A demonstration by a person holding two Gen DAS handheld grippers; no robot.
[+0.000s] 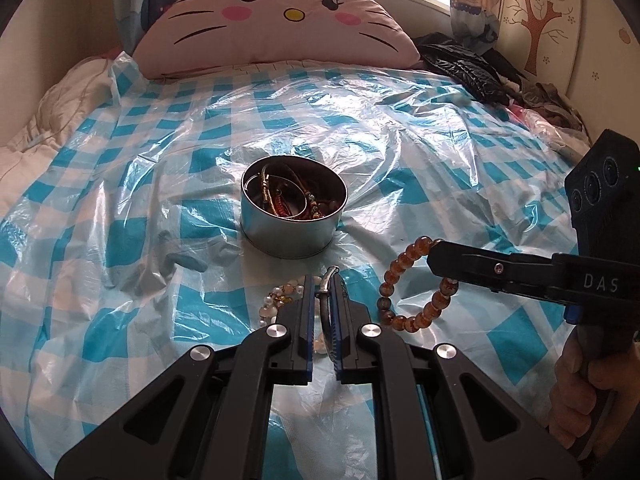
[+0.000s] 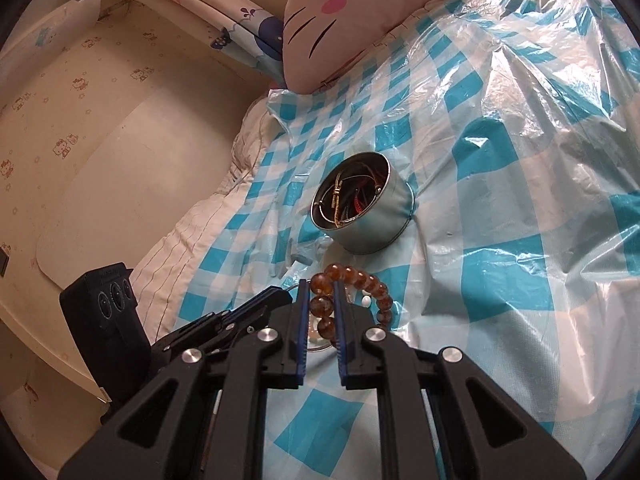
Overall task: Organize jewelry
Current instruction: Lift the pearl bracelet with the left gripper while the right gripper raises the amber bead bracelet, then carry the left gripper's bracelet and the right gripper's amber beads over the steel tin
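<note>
My left gripper (image 1: pixel 323 280) was closed on a thin silver-and-dark bangle (image 1: pixel 325 300); most of the bangle lay hidden between the blue pads, so its full shape could not be made out. A pale bead strand (image 1: pixel 280 300) on the plastic sheet was partly covered by that gripper. My right gripper (image 2: pixel 320 292) was closed on an amber bead bracelet (image 2: pixel 360 280), round translucent brown beads in a loop that hung clear of the sheet. The round metal tin (image 1: pixel 294 236), near the middle of the blue-checked plastic sheet (image 1: pixel 120 240) on the bed, held tangled cords and bangles, hard to tell apart. My right hand (image 1: pixel 576 392) was cut off at the frame edge.
</note>
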